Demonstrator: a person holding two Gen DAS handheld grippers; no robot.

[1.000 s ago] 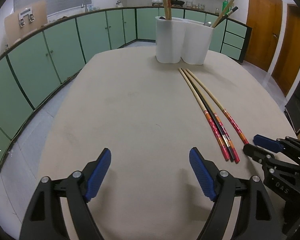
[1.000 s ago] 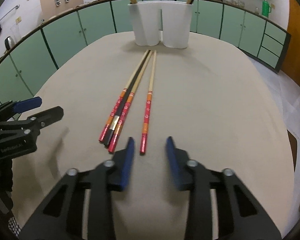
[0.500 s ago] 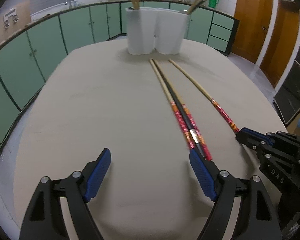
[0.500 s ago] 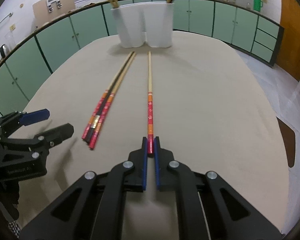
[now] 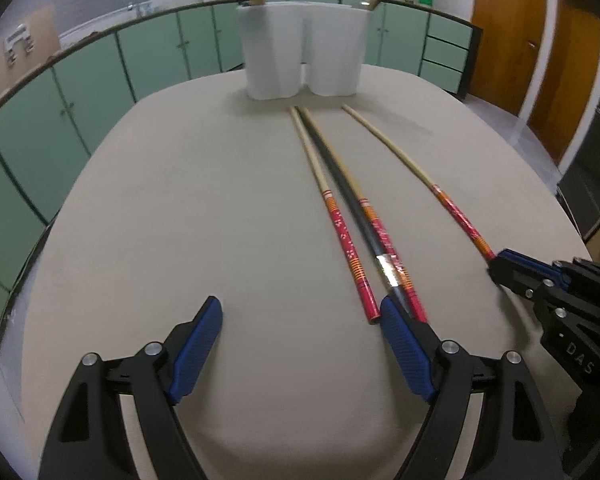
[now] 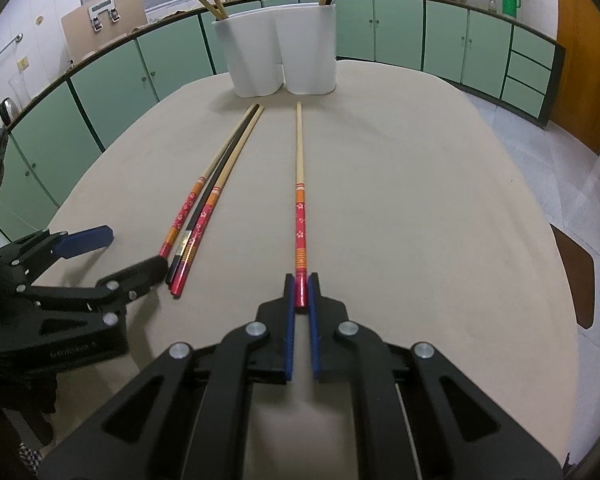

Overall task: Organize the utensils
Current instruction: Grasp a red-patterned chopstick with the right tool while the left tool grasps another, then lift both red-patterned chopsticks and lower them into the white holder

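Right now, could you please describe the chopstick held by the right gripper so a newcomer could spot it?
Start at the white two-compartment utensil holder at the far end of the beige table. Three chopsticks lie bunched left of centre. Yours is the bamboo chopstick with the red floral handle lying alone to their right, its end pinched in the right gripper.
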